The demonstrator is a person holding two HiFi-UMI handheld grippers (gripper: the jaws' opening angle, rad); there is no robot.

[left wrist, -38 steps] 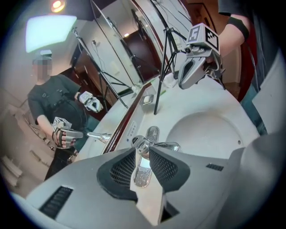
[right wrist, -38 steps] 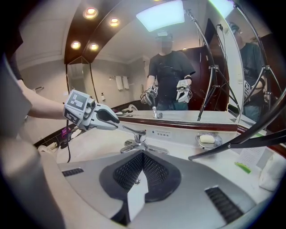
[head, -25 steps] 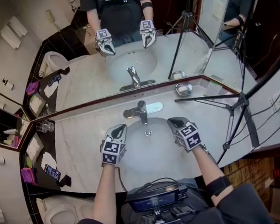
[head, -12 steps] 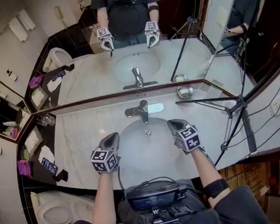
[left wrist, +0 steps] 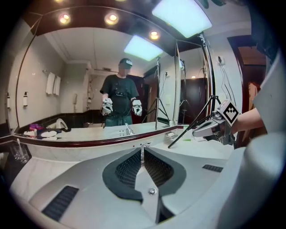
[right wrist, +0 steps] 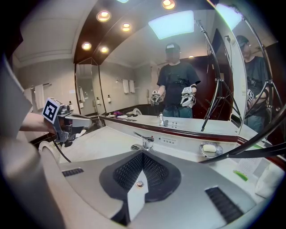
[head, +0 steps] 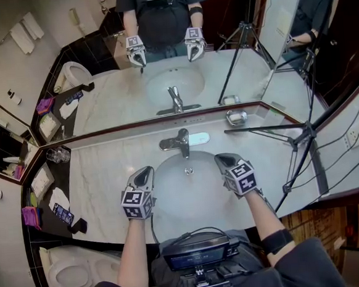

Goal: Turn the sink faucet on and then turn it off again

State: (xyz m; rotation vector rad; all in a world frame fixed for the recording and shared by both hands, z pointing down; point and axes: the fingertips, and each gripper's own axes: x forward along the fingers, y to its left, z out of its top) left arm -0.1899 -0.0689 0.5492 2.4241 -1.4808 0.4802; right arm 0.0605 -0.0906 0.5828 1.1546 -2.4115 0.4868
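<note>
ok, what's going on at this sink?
A person stands at the white marble vanity with a two-jaw gripper in each hand. The left gripper and the right gripper are both shut and empty, hovering over the near side of the white oval basin, one on each side. Neither touches the chrome lever faucet behind the basin, and no water stream shows.

The left claw (head: 144, 172) now sits a little farther back from the faucet (head: 180, 141), closer to the person, and is rolled a bit.
</note>
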